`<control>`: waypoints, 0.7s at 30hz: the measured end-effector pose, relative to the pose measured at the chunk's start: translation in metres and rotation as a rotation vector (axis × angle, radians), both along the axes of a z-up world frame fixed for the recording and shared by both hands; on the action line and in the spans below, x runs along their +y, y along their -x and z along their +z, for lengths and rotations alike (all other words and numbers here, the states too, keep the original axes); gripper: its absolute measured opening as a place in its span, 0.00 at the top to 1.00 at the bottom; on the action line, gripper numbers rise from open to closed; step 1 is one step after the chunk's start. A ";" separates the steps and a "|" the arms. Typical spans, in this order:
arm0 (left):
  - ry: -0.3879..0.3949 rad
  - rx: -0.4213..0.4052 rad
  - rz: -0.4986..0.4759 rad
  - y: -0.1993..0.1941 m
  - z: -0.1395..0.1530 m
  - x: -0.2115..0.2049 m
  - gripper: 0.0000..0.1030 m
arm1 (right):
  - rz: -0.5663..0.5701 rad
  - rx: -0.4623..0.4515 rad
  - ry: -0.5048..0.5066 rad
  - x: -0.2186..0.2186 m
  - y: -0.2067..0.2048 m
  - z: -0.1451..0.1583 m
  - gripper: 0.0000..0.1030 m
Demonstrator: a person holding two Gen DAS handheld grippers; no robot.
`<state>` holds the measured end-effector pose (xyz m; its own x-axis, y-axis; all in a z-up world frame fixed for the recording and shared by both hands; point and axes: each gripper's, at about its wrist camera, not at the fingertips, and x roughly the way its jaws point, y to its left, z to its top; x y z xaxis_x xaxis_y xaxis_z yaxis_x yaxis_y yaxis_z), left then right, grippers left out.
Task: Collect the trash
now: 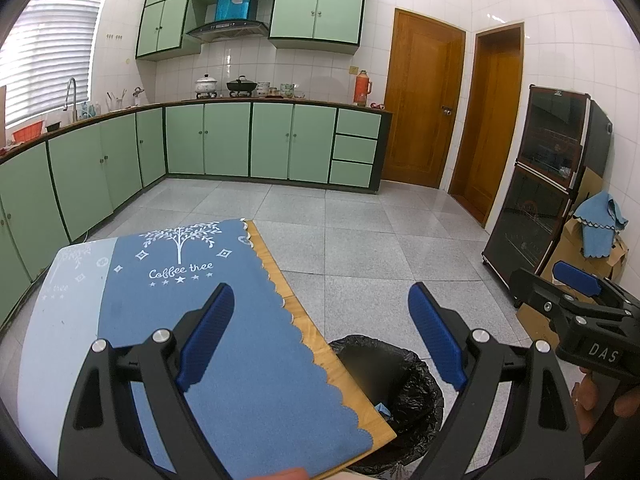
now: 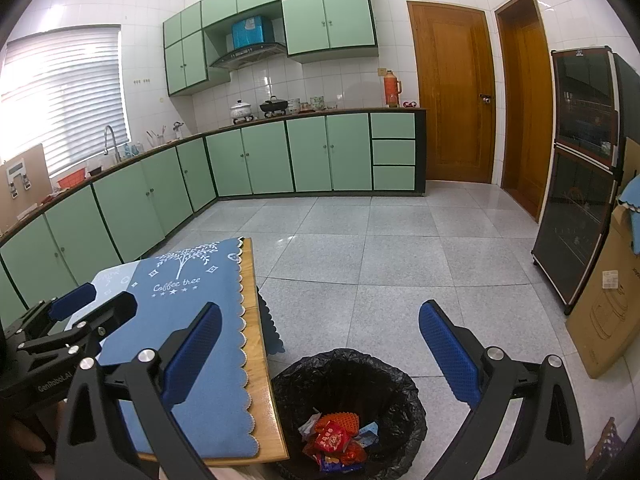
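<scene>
Beside the right edge of the wooden bench (image 2: 256,360), on the grey tiled floor (image 2: 360,260), stands a round bin lined with a black plastic bag (image 2: 400,392). Red and blue crumpled wrappers (image 2: 336,438) lie at its bottom. A blue scalloped cloth printed with a white tree (image 1: 224,320) covers the bench top. The left gripper (image 1: 320,336) hovers over the bench's right edge, jaws wide and holding nothing. The right gripper (image 2: 320,352) hangs above the bin, jaws likewise wide and holding nothing. Green cabinets (image 2: 264,156) line the far walls.
</scene>
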<state>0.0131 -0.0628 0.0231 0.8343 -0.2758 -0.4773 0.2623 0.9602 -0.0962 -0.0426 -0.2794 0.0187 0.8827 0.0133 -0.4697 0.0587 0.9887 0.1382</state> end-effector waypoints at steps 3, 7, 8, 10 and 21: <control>0.001 0.001 0.001 0.000 -0.001 0.000 0.17 | 0.001 0.001 0.000 0.000 0.000 0.000 0.06; 0.001 0.002 0.003 0.001 -0.002 0.000 0.17 | 0.001 0.001 -0.001 0.000 -0.001 -0.001 0.06; 0.001 0.002 0.003 0.001 -0.002 0.000 0.17 | 0.001 0.002 -0.001 0.000 -0.001 -0.001 0.06; 0.002 0.002 0.003 0.001 -0.002 0.000 0.17 | 0.001 0.002 0.000 0.000 -0.001 -0.001 0.06; 0.002 0.008 0.003 0.002 -0.005 -0.002 0.17 | 0.001 0.003 0.000 0.000 -0.001 -0.001 0.06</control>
